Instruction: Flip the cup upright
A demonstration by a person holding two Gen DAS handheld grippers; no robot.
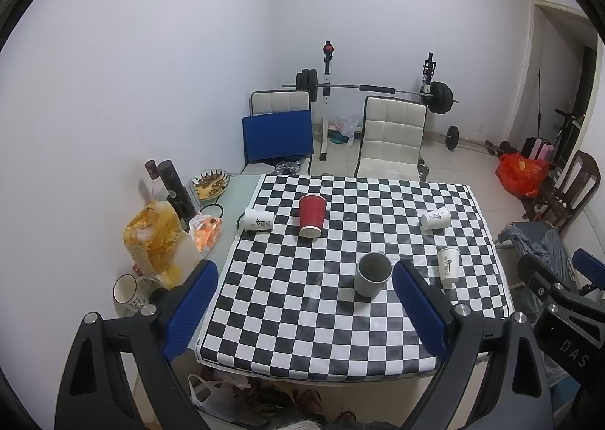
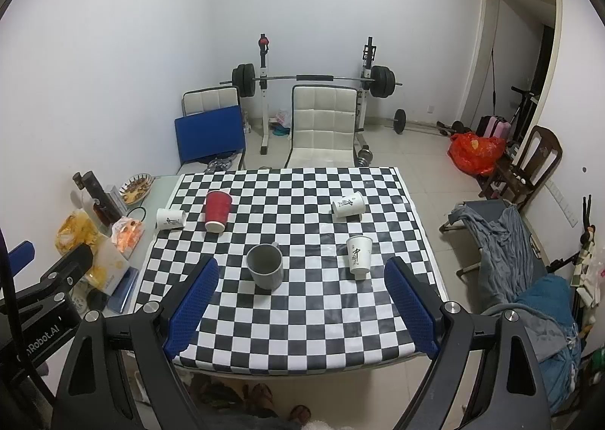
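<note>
Both tools are hanging above the near edge of a table with a black-and-white checkered cloth [image 1: 340,335]. The left gripper [image 1: 305,301] is showing its blue pads spread wide apart with nothing between them, and the right gripper [image 2: 301,297] is doing the same. In the left view, the side of the other tool is showing the letters "DAS". In the right view, the other tool is showing "Robot.AI", with the start of the word cut off by the edge. A red cup [image 1: 312,215] is lying tipped over near the far left of the cloth. A white paper cup [image 1: 258,220] is lying on its side just beside it, and another white paper cup [image 1: 435,218] is lying on its side at the far right. A third paper cup [image 1: 448,266] is standing up with its mouth on top, carrying dark brush writing too small to read. A gray mug [image 1: 372,274] is standing open side up near the middle. The bags and bottles on the left are too blurry to read.
</note>
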